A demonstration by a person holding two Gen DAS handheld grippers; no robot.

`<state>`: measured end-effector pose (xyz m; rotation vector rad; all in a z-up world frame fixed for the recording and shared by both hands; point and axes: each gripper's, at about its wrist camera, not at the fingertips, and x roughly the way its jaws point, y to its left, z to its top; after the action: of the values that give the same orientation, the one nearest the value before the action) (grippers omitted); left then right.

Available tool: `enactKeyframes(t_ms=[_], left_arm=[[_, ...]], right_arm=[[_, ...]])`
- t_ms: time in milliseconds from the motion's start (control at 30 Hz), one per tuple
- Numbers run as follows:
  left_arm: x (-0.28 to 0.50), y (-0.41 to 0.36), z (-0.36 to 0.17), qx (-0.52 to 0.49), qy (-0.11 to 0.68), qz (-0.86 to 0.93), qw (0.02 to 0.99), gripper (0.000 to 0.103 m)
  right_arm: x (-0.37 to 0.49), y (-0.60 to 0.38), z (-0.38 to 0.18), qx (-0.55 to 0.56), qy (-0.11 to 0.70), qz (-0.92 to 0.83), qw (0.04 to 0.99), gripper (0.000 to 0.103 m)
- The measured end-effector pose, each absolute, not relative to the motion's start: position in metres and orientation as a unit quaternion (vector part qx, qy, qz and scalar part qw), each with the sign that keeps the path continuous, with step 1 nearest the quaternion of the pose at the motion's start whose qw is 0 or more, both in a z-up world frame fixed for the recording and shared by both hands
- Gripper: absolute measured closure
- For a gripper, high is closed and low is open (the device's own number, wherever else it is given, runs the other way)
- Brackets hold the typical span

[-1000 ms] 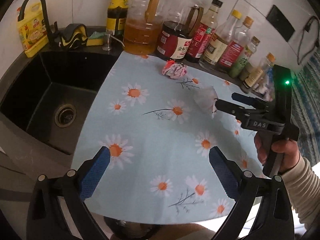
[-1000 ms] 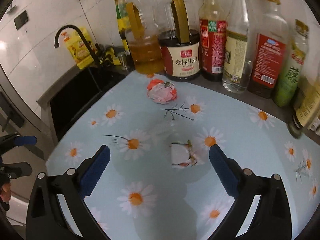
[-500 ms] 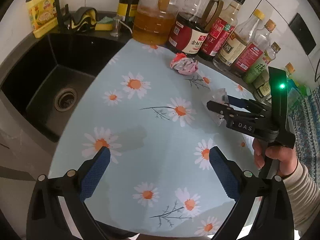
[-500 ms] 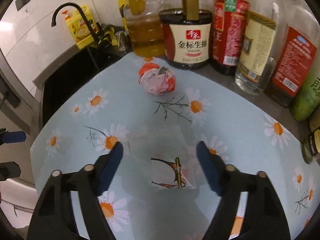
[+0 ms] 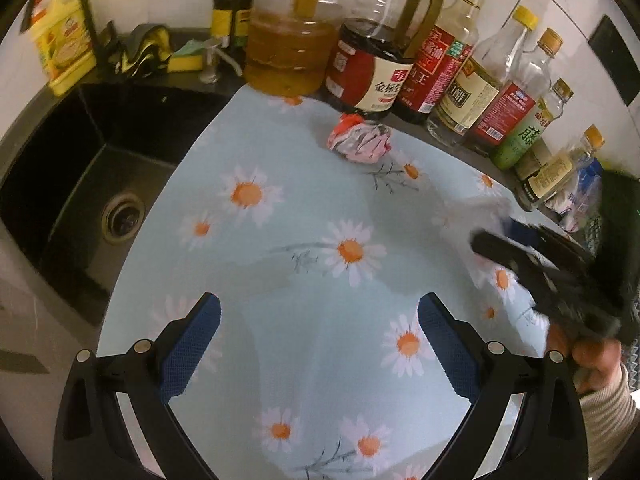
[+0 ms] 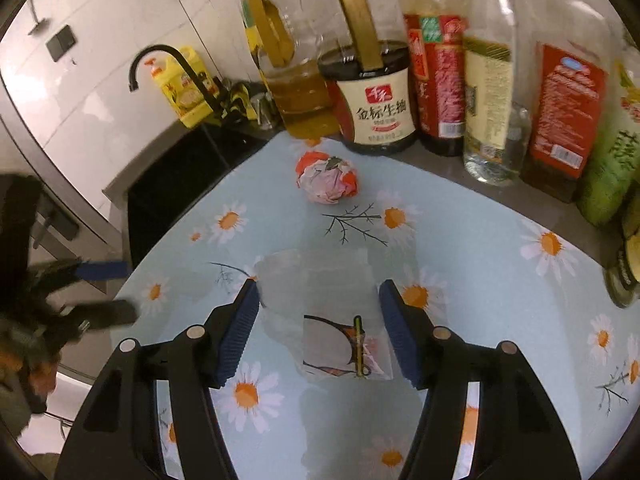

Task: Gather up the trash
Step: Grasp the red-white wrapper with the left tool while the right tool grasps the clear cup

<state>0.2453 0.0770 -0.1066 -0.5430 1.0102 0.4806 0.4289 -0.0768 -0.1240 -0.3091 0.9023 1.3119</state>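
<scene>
A clear plastic wrapper (image 6: 320, 312) with a dark printed patch lies on the daisy-print mat (image 6: 480, 264), between the fingers of my right gripper (image 6: 318, 332). The jaws stand partly closed on either side of it, with small gaps showing. A crumpled pink and red wrapper ball (image 6: 327, 178) lies farther back near the bottles; it also shows in the left wrist view (image 5: 360, 142). My left gripper (image 5: 318, 352) is open and empty above the mat's front. The right gripper (image 5: 496, 240) appears blurred at the right there.
A row of sauce and oil bottles (image 5: 372, 68) lines the back wall behind the mat. A black sink (image 5: 80, 184) with a drain lies left, with a black tap, yellow detergent bottle (image 5: 60, 52) and sponge (image 5: 186, 60) behind it.
My right gripper has moved forward and down over the clear wrapper and its jaws have narrowed around it. My left gripper has moved forward over the mat.
</scene>
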Motion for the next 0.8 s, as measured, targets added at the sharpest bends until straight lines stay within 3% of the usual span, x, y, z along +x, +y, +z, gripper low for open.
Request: enactKeyframes(t_ms=[367,800], left_arm=[[0.335,0.094,-0.114,-0.157,0.506,0.189,0.827,0.007],[0.41,0.12,-0.128,-0.112,0.538,0.198,0.812,0.007]], right_arm=[[0.432,-0.138,-0.123,-0.07,0.418,0.593,0.685,0.041],[0.44,-0.174,-0.135,-0.014,0.442,0.591,0.675,0.041]])
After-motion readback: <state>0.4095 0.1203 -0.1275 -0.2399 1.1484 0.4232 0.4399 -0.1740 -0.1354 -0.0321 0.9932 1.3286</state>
